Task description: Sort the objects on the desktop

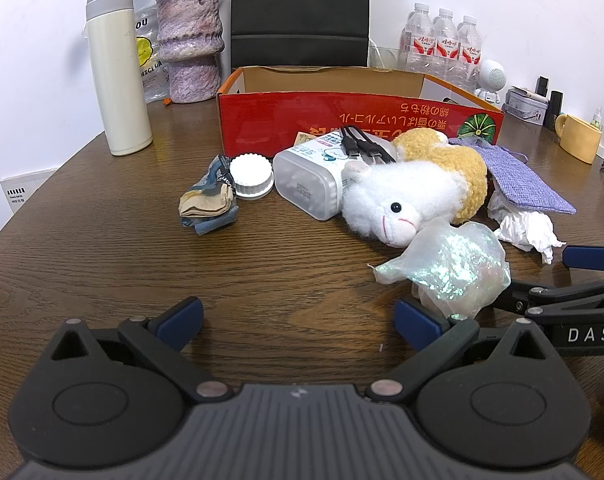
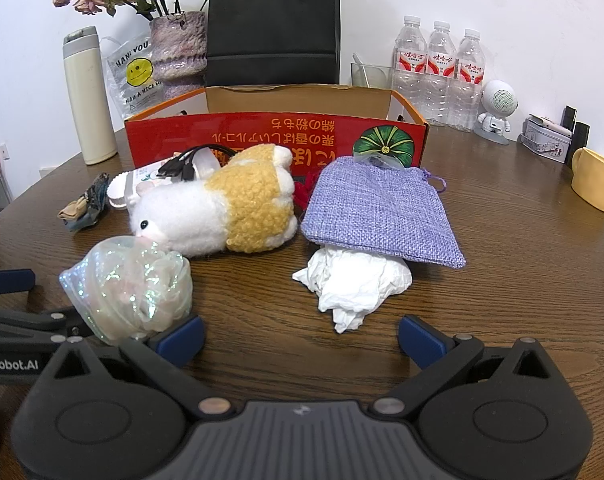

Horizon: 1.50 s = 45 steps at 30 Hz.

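At the far left of the left wrist view a cream thermos (image 1: 118, 76) stands on the worktop (image 1: 82, 264), then a crumpled snack wrapper (image 1: 208, 204), a white screw cap (image 1: 251, 176) and a clear cotton-swab box (image 1: 309, 180) lying in front of the red cardboard box (image 1: 357, 120). The left hand-held gripper (image 1: 298, 326) hangs low in the frame with its jaws spread wide and nothing between them. Further right the plush toy (image 2: 218, 208) lies with its long axis running lower left to upper right. The iridescent plastic bag (image 2: 130, 288) sits just beside the right hand-held gripper (image 2: 302, 338), against its left pad; that gripper too is wide open and holds nothing. Straight ahead of it, nearer than anything else, lies the crumpled tissue (image 2: 353, 284), half under the purple burlap pouch (image 2: 373, 216), so I'd judge the right hand the nearer one.
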{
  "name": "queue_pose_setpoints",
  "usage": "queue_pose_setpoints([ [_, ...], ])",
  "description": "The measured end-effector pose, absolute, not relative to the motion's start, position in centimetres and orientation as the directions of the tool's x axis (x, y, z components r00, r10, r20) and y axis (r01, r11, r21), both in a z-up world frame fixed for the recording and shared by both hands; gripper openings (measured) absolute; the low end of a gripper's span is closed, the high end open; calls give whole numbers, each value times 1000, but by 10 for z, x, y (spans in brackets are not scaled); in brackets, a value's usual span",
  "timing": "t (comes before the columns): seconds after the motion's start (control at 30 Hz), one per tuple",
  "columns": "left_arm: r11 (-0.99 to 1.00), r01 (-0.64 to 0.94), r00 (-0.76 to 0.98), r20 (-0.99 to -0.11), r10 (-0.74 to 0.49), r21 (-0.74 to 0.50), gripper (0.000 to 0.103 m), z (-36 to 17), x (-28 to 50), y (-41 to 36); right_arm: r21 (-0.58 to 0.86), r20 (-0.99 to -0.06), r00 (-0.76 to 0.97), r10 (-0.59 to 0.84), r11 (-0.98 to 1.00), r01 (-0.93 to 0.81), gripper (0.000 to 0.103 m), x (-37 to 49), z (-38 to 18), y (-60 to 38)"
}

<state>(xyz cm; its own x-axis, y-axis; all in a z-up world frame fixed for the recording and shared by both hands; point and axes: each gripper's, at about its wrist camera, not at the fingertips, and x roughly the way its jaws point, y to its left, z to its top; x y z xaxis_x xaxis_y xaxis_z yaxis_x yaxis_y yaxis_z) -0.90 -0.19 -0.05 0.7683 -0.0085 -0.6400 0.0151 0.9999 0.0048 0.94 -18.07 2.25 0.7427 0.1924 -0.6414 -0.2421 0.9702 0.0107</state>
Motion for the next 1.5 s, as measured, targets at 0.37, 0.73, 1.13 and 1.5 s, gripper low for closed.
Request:
queue_pose_setpoints([
  [0.37,1000,15,768,-640,-8,6,103,-1,-9,-2,11,-641,743,193,970,-242,103,9,22,-181],
  [0.73,1000,15,769,-640,-8,6,103,-1,-9,-2,11,-641,743,192,970,-242,103,9,22,-181],
  [1.13,1000,16,769,-639,-11,3,103,0,-9,-1,9,-647,732,215,962,-274,103,8,22,-182],
  [1.5,997,-28,854,-520,-16,-76,103,31,-13,67,131,-520,725,452,881,-455,86,-23,55,-188],
])
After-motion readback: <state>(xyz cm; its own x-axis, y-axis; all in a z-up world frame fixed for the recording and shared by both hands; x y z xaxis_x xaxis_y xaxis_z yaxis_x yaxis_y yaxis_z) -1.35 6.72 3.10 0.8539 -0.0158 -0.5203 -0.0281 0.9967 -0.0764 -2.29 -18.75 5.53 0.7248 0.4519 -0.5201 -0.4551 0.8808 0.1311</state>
